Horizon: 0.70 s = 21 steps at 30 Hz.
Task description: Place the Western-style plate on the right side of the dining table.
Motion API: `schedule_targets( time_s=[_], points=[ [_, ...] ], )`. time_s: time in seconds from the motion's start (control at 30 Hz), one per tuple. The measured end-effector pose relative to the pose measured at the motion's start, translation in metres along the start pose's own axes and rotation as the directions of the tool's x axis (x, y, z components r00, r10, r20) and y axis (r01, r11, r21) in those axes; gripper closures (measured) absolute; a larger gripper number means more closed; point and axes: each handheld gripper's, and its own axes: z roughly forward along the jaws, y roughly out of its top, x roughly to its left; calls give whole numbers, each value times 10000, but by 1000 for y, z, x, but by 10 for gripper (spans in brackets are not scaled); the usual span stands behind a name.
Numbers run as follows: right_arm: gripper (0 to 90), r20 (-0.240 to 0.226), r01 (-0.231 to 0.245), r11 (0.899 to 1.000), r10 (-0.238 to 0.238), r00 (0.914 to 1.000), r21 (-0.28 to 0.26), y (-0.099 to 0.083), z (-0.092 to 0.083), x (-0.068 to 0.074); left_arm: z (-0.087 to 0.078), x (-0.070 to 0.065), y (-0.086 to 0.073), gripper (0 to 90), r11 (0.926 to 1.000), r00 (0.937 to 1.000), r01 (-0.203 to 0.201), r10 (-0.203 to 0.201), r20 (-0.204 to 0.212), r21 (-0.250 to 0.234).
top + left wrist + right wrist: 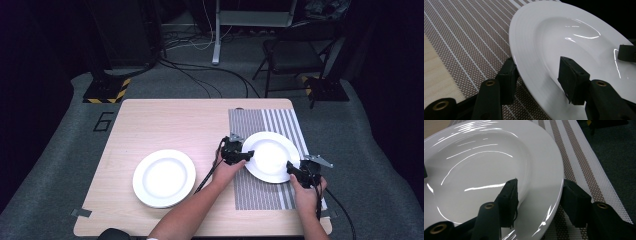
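A person is sitting at a rectangular table [165,125] with a pale wood-grain top, both forearms reaching in from the near edge. A round white plate [270,156] is lying on a woven striped placemat [280,122] at the right of the table. It is glossy, with a broad flat rim and a shallow well that is catching curved streaks of light, seen clearly in both gripper views [574,45] [486,170].

The left gripper [237,152], black and blocky, is meeting the plate's left rim. In the left gripper view its jaws are straddling that rim, one square black pad [508,82] below over the mat and the other above on the plate's inner slope. There is a visible gap between them wider than the rim, so the left gripper [540,82] is standing spread rather than pinching.

The right gripper [300,172] is meeting the plate's near-right rim. In the right gripper view its jaws are likewise bracketing the rim, one pad [509,202] over the well and one outside over the mat, apart and not squeezing; the right gripper [541,202] is also parted.

The placemat [469,37] is showing a fine mesh weave of brown and white, in narrow stripes on one part and wide bands [584,165] on the other.

A second round white plate [164,178], matching in shape, is resting on bare wood at the left, well apart from the mat. Grey carpet [60,165] is surrounding the table.
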Motion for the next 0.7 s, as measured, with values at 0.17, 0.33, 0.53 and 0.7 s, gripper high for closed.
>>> schedule_targets(
  time_s=[0.17,0.33,0.53,0.7],
  points=[
    [480,66,58,9999,-57,10000,-121,0,0,2,2,2,-3,495,9998,9999,-91,93,-95,203],
    [468,129,202,9997,-201,9997,-99,0,-1,4,-1,2,-1,495,9998,9995,-166,170,-261,144],
    [441,352,424,9983,-410,9985,-402,0,-9,3,-5,2,-1,477,9996,9991,-236,241,-356,131],
    [430,38,-145,9980,148,9999,-610,-2,-18,0,-9,6,0,466,9999,9991,-115,115,-402,19]
  ],
)
